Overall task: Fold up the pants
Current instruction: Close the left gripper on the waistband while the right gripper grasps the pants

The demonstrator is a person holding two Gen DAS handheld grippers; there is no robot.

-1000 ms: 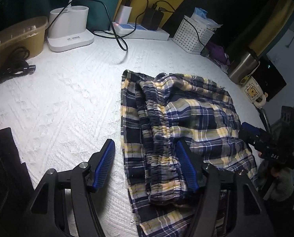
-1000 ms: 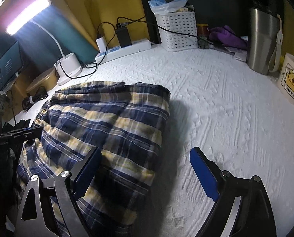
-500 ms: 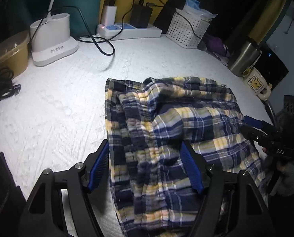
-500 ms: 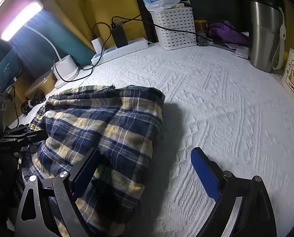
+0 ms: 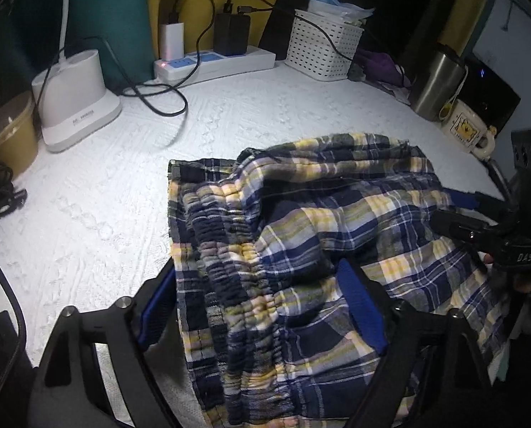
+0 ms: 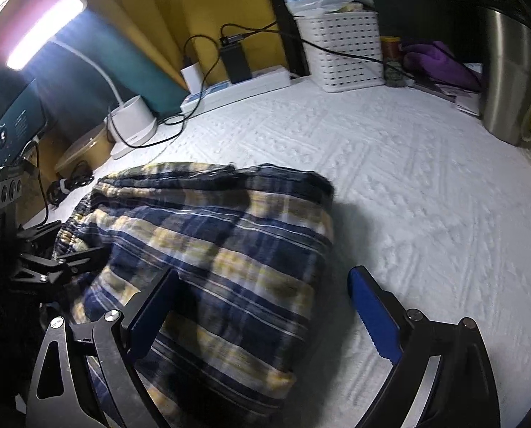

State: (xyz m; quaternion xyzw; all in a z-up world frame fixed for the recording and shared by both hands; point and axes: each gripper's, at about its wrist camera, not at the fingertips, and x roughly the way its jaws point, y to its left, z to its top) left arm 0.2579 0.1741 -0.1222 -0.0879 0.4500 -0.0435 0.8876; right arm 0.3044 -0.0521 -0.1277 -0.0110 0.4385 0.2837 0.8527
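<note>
Left gripper [image 5: 261,306]: fingers wide apart, just been opening, straddling the elastic waistband of the plaid pants [image 5: 301,242]; pads not pressing. Right gripper [image 6: 265,317]: fingers wide, left finger over cloth, right over bare white table [image 6: 408,178]. One pair of pants, folded, centre frame. Lamp head [image 6: 44,32] visible in right view only.

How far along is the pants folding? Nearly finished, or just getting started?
Well along, it seems. Done: the plaid pants lie on the white bedspread as a compact layered bundle, waistband folded in. In hand: nothing gripped; the left gripper has just been opening astride the waistband, and the right gripper is open over the bundle's edge. Left: perhaps a last fold or tidying.
</note>
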